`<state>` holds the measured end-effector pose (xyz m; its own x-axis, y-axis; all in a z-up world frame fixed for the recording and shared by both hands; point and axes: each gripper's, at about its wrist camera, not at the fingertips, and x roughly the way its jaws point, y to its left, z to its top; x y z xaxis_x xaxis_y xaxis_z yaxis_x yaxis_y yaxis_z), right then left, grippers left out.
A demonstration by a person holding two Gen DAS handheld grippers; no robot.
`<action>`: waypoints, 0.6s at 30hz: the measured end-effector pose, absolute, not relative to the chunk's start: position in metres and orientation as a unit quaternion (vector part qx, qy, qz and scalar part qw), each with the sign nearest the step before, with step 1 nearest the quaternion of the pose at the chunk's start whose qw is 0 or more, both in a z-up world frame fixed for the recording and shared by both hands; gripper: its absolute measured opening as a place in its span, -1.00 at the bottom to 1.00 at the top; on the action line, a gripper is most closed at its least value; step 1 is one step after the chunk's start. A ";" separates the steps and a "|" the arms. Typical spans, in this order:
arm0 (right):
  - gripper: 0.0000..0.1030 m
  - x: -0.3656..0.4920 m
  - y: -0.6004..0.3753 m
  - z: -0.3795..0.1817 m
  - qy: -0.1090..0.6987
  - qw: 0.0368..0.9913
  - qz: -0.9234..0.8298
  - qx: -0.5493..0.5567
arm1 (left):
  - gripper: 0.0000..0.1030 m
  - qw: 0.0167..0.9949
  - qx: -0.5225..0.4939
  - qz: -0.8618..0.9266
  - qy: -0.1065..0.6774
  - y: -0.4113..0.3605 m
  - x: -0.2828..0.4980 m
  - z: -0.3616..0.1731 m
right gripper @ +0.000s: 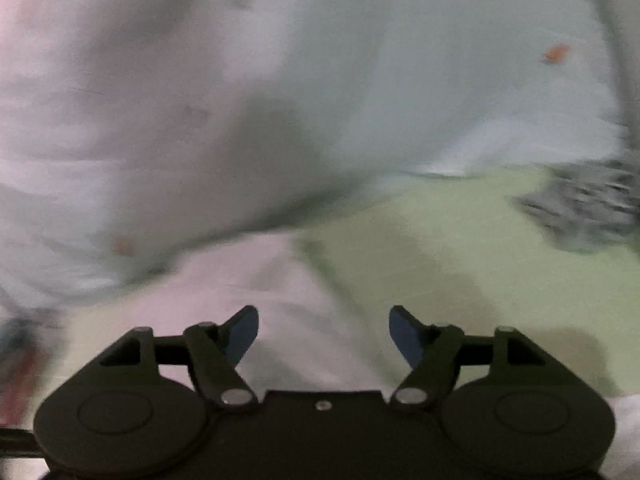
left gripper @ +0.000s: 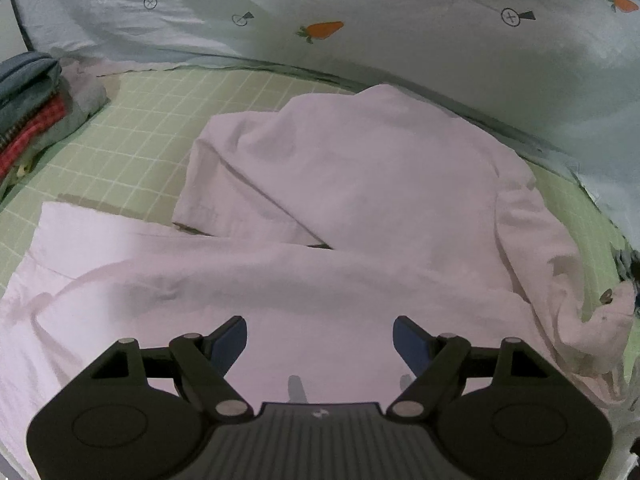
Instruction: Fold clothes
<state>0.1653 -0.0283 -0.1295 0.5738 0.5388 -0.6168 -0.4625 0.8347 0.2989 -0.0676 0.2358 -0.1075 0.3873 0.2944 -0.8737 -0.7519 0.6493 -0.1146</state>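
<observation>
A pale pink shirt lies on the green checked sheet, one sleeve folded across its back and the lower part spread towards me. My left gripper is open and empty just above the shirt's near part. My right gripper is open and empty over the shirt's edge, where it meets the green sheet. The right wrist view is blurred by motion.
A stack of folded clothes stands at the far left. A light blue quilt with carrot prints runs along the back. A grey patterned cloth lies at the right on the sheet.
</observation>
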 end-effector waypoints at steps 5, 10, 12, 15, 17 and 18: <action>0.00 0.159 -0.024 -0.171 0.411 0.876 0.250 -0.046 | 0.57 0.795 -0.254 0.326 0.444 0.233 -0.066 -0.108; -0.01 0.112 -0.015 -0.163 0.371 0.880 0.288 -0.076 | 0.57 0.794 -0.251 0.326 0.448 0.231 -0.065 -0.107; -0.01 0.108 -0.017 -0.159 0.359 0.882 0.291 -0.089 | 0.57 0.795 -0.247 0.326 0.447 0.229 -0.066 -0.105; 0.14 0.100 -0.021 -0.154 0.347 0.885 0.294 -0.099 | 0.58 0.797 -0.242 0.326 0.447 0.228 -0.067 -0.104; 0.17 0.095 -0.025 -0.150 0.341 0.887 0.295 -0.102 | 0.58 0.797 -0.242 0.327 0.447 0.228 -0.067 -0.104; 0.17 0.093 -0.028 -0.150 0.345 0.887 0.293 -0.094 | 0.58 0.796 -0.243 0.328 0.447 0.228 -0.068 -0.104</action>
<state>0.0932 -0.0281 -0.1503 0.5904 0.4546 -0.6669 -0.5840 0.8110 0.0358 -0.0677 0.2279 -0.1044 0.3844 0.3050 -0.8713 -0.7392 0.6671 -0.0926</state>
